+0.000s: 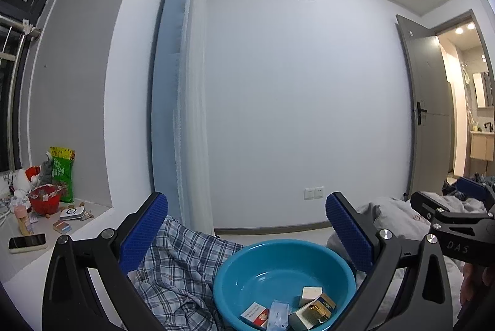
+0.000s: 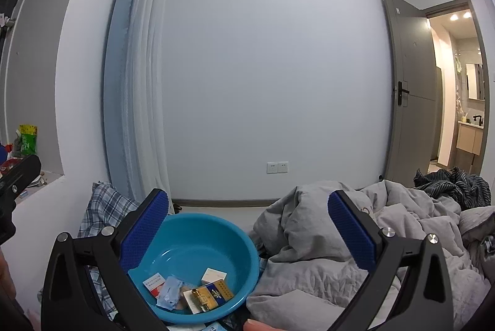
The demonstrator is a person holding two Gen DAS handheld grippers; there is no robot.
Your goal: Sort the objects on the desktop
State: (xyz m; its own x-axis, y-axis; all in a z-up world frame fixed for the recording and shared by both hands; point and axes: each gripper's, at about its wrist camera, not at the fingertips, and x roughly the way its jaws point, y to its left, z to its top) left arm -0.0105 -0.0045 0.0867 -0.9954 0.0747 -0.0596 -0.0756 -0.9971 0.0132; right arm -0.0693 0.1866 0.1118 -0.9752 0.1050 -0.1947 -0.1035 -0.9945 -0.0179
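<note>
A blue plastic basin sits on the bed, low in both views; it also shows in the right wrist view. It holds a red-and-white box, a clear blue packet, a small white box and a gold-and-blue box. My left gripper is open and empty, raised above the basin. My right gripper is open and empty, above the basin's right rim and the grey duvet. The right gripper also shows at the right edge of the left wrist view.
A plaid cloth lies left of the basin. A crumpled grey duvet fills the right. A window ledge at left carries a phone, a red basket, a green bag and small clutter. An open door stands far right.
</note>
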